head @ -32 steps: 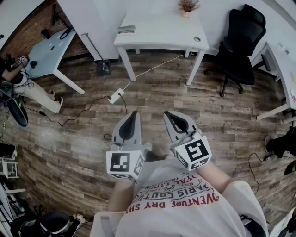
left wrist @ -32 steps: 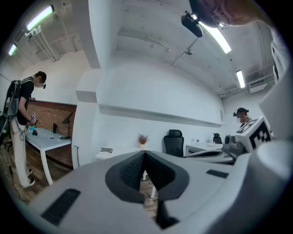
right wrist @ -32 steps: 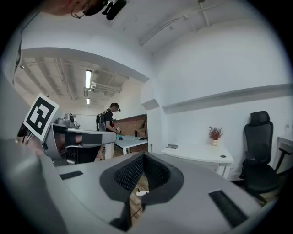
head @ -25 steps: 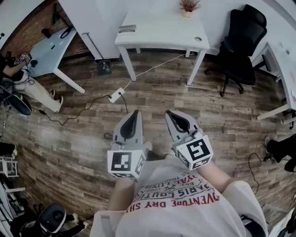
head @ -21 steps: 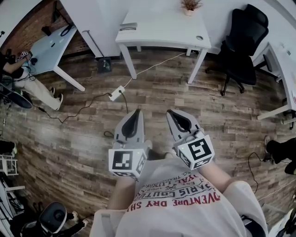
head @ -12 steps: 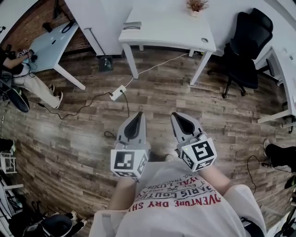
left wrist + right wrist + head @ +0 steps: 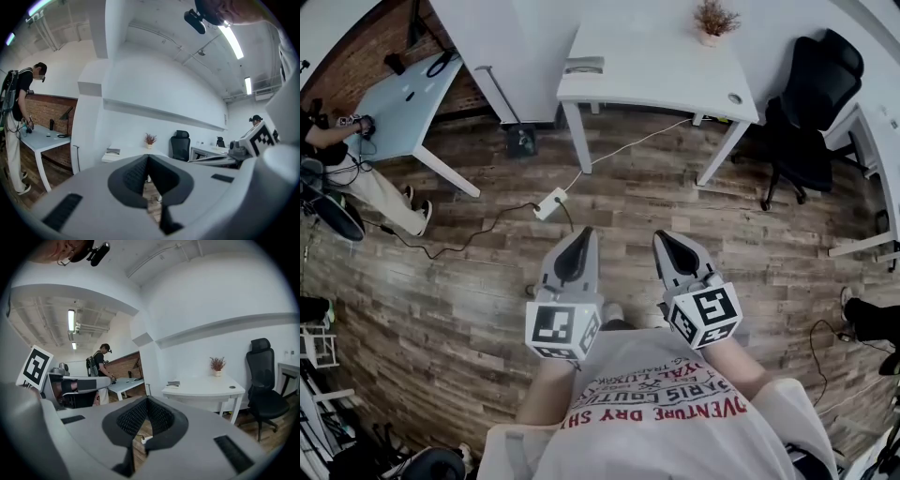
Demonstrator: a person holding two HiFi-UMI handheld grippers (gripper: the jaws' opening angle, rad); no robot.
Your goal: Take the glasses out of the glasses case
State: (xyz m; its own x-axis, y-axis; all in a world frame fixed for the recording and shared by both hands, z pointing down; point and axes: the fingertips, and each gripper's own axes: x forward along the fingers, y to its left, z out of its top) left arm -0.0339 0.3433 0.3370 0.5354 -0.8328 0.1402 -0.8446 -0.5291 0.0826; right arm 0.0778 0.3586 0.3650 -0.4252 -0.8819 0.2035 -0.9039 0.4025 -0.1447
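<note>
I hold both grippers side by side at chest height over a wooden floor. The left gripper is shut with nothing in it, jaws meeting at the tips. So is the right gripper, empty as well. A white table stands ahead, well beyond both grippers. On its left end lies a small grey flat object, also seen in the left gripper view and the right gripper view. It is too small to tell what it is. No glasses show.
A potted plant sits at the table's back. A black office chair stands to its right. A power strip and its cable lie on the floor between me and the table. A pale table and a person are at the left.
The whole view has shifted: the white table now sits further right and lower in the frame. Both grippers stay shut and side by side in front of me.
</note>
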